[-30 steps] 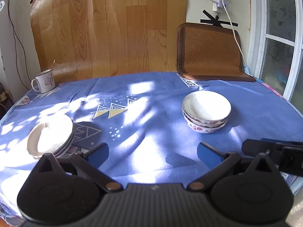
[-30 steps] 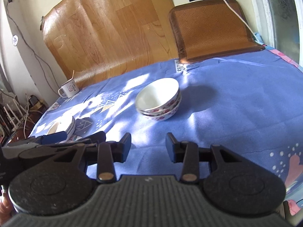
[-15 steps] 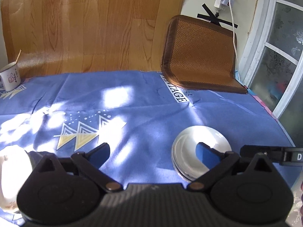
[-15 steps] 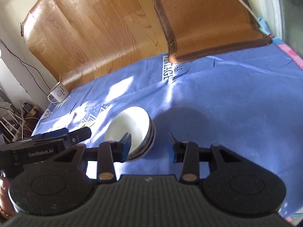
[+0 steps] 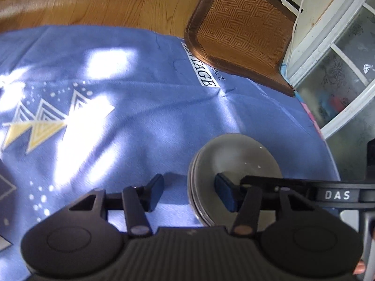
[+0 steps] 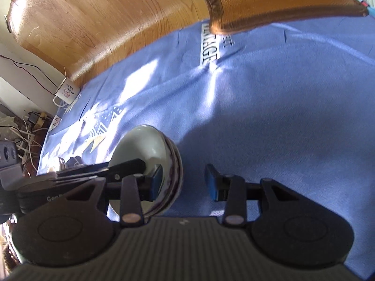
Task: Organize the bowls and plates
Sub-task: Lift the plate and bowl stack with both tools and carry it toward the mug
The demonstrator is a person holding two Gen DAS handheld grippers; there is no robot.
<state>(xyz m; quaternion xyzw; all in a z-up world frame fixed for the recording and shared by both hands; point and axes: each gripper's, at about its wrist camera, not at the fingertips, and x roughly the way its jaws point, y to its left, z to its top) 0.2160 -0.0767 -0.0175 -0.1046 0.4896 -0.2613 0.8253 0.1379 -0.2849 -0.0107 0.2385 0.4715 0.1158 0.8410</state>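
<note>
We start at the left, where our left tool (image 5: 188,193) straddles the near-left rim of the stack of bowls (image 5: 243,154). Its jaws have just been closing, yet the rim sits between them with a clear gap, so they are not pressing on it. The stack stands on the blue cloth (image 5: 145,107) covering the desk, toward its right side, in shade.

On the right, our right tool (image 6: 184,182) straddles the opposite rim of the same stack, partly open, its pads not visibly pressing on the bowls.

To do this well, we judge both tools should close evenly on opposite rims and lift together, keeping the stack level so that the nested bowls do not slide.

The bowls are glossy, smooth ceramic, round and shallow, with a dark patterned band outside. The cloth is soft, matte and slightly creased.
</note>
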